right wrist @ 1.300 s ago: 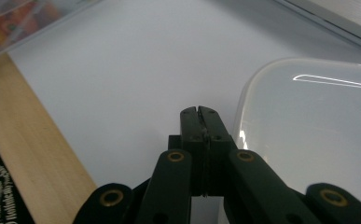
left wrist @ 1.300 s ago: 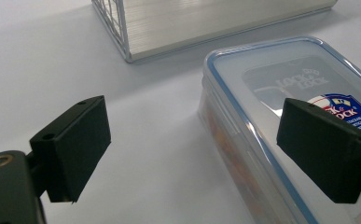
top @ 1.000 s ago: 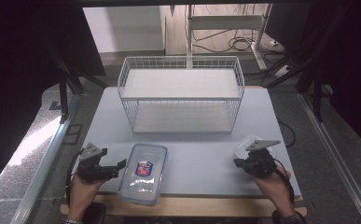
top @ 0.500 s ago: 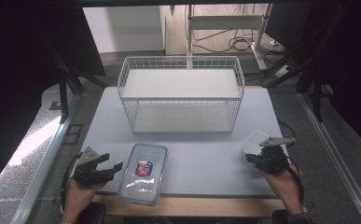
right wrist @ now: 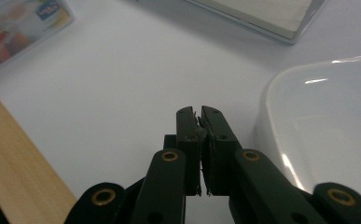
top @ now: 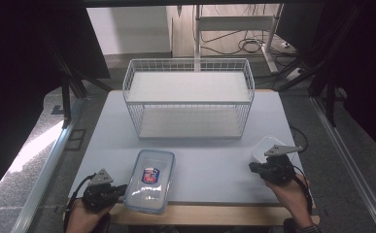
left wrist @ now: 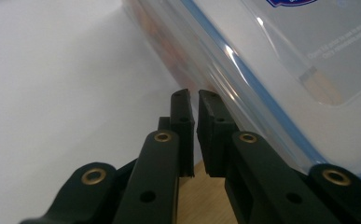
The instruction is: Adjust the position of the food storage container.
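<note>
Barely begun: left tool (top: 121,188) has just clenched empty beside the lidded container (top: 150,180), right tool (top: 253,167) clenched empty beside the white tub (top: 262,147); wire basket (top: 188,97) far ahead holds nothing.

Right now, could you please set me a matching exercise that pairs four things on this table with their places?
Things:
1. wire basket
2. lidded container
3. left gripper
4. white bowl

Places:
a. at the table's near edge, left of centre
b. at the far middle of the table
c. beside the right gripper
d. just left of the lidded container, jaws shut

Pairs: 1-b, 2-a, 3-d, 4-c
</note>
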Demonstrator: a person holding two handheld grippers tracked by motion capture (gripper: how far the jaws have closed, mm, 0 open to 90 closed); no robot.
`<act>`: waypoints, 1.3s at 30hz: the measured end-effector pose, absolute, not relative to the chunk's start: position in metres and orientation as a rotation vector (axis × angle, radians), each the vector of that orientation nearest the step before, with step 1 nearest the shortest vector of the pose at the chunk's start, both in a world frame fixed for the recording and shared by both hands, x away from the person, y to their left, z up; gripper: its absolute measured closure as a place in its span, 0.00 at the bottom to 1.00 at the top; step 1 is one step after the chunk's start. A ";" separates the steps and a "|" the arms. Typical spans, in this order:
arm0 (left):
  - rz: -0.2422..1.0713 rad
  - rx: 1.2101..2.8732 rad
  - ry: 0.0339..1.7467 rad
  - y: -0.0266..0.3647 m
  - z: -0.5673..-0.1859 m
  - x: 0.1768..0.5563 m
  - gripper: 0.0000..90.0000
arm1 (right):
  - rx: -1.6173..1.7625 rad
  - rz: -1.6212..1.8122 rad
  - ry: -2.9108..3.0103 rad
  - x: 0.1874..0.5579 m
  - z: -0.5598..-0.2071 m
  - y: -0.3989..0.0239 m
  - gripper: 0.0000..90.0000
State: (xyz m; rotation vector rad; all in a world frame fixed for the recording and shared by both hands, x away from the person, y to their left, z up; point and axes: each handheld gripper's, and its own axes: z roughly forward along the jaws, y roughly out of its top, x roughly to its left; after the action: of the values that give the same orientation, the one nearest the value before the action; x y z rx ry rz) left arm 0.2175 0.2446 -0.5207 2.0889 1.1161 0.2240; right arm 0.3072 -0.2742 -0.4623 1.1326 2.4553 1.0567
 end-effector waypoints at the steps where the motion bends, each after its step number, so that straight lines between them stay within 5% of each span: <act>1: 0.208 2.090 1.102 0.240 -0.520 0.218 0.95 | 1.136 1.074 2.468 0.304 -0.463 -0.273 0.95; 29: 0.071 2.168 0.803 0.120 -0.515 0.241 0.95 | 0.976 1.110 2.658 0.268 -0.474 -0.236 0.96; 32: -0.026 2.159 0.790 0.117 -0.515 0.252 0.95 | 0.967 1.119 2.669 0.267 -0.476 -0.234 0.96; 39: 0.205 2.152 0.971 0.164 -0.509 0.280 0.98 | 0.919 1.114 2.744 0.256 -0.482 -0.222 0.97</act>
State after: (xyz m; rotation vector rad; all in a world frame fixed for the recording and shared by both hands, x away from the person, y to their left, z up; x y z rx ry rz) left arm 0.2800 0.1644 -0.5085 2.1525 0.9712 0.2050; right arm 0.2565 -0.2219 -0.4816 0.9188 2.7443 1.1140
